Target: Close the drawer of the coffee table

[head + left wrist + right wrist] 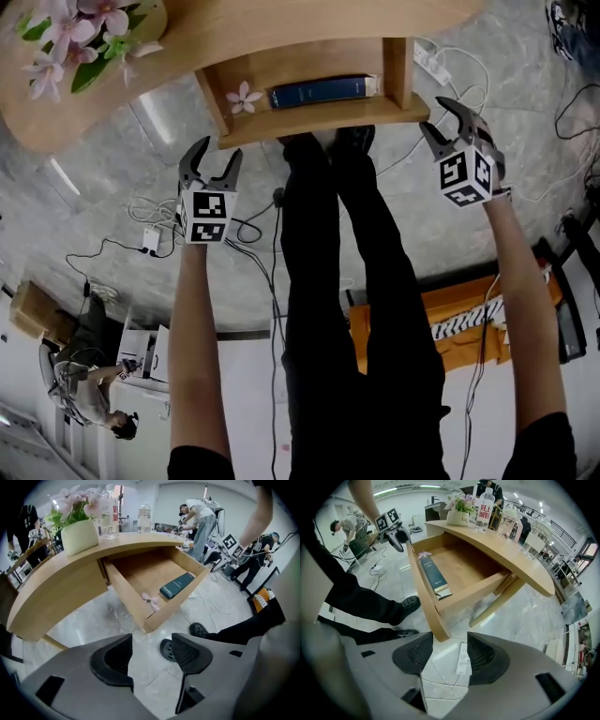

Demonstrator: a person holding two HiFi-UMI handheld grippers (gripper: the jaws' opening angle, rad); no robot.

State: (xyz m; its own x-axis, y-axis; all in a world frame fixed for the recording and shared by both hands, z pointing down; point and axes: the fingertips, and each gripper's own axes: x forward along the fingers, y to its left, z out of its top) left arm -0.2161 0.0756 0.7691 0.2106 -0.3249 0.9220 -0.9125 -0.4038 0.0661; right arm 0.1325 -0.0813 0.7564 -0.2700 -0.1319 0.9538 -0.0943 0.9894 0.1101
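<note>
The wooden coffee table (pixel 281 23) runs across the top of the head view, its drawer (pixel 319 120) pulled out toward me. Inside lie a dark blue book (pixel 322 91) and a pink flower (pixel 244 97). My left gripper (pixel 214 159) hangs open just below the drawer's left front corner, touching nothing. My right gripper (pixel 439 117) is open beside the right front corner, also empty. The left gripper view looks past open jaws (pixel 151 656) at the drawer (pixel 173 606) and book (pixel 177 585). In the right gripper view the open jaws (pixel 450 656) sit below the drawer's front panel (pixel 423 592).
A vase of pink flowers (pixel 75 37) and bottles (pixel 485 503) stand on the tabletop. My legs and shoes (pixel 328 234) are right in front of the drawer. Cables and a power strip (pixel 462 658) lie on the marble floor. Other people work in the background.
</note>
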